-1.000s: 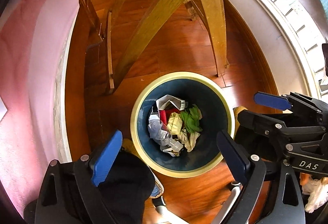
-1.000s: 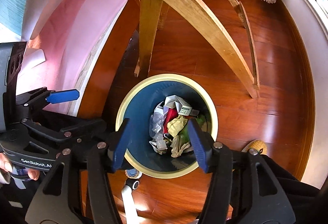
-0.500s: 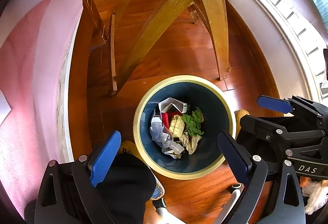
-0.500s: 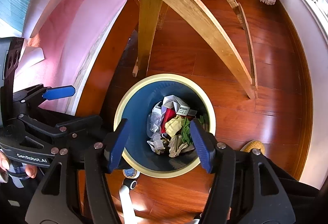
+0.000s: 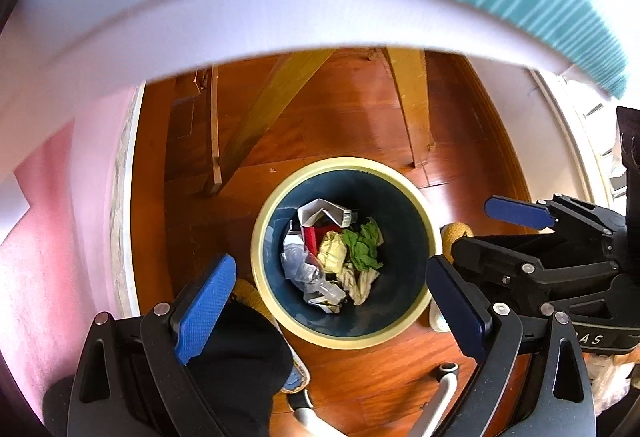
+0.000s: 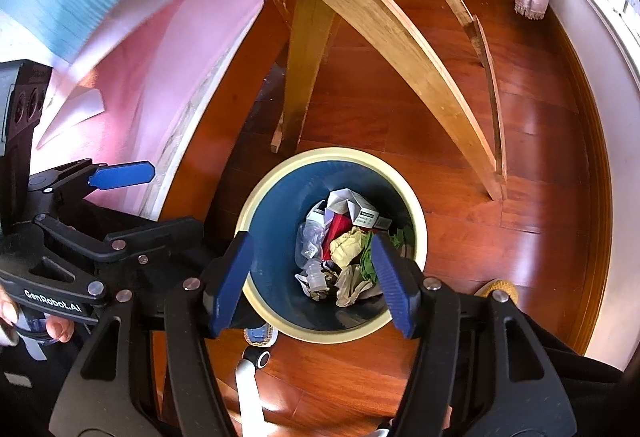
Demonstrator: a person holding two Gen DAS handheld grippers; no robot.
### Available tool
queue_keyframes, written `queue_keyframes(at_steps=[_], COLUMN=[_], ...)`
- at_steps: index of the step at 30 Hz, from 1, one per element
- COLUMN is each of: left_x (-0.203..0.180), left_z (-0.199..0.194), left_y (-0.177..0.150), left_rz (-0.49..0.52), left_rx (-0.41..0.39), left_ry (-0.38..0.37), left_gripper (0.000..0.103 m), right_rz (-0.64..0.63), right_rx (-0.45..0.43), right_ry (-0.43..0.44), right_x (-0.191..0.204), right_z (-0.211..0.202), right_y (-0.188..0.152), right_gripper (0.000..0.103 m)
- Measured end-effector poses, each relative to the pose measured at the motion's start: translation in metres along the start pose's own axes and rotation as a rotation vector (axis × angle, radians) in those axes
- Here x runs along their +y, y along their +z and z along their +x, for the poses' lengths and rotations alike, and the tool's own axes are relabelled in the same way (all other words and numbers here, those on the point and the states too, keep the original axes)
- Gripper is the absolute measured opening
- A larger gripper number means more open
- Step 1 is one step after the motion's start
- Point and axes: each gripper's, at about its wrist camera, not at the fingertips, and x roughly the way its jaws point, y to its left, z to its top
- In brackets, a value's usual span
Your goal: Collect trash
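Polished red-brown wooden floor (image 5: 352, 125) spreads beneath pale wooden legs (image 6: 404, 49), with a pink wall (image 6: 192, 49) to one side. On the floor stands a round waste bin (image 5: 264, 229) with a cream rim and dark blue inside, seen from above in both wrist views. At its bottom lies the trash (image 5: 336, 261): a torn white carton, a red scrap, crumpled yellowish paper, green paper and clear plastic film. The left hand-held gripper (image 5: 332, 309) hangs above the bin, blue pads spread wide with nothing between them; the bin's mouth shows in the gap, the trash well below the fingertips. The right hand-held gripper (image 6: 316, 277) also points down over the bin, its jaws parted and empty, the trash framed between the two pads (image 6: 232, 277) far beneath. Each hand-held gripper appears at the edge of the other's view, side by side. A blurred white and teal edge crosses the top of both views, too close to identify.
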Motion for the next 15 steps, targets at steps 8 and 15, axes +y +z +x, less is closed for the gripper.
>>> queue_keyframes(at_steps=[8,15], left_x=[-0.011,-0.022], left_z=[-0.022,-0.078], left_y=[-0.008,-0.019], left_rz=[0.006,0.019], left_rx=[-0.001,-0.065], left_ry=[-0.013,-0.005], left_gripper=[0.097,0.097], right_rz=[-0.028,-0.02], right_rx=[-0.01,-0.044], right_ry=[-0.01,0.022], right_x=[0.015,0.031], right_z=[-0.019,-0.062], right_y=[-0.007,-0.009], right_gripper=[0.058,0.058])
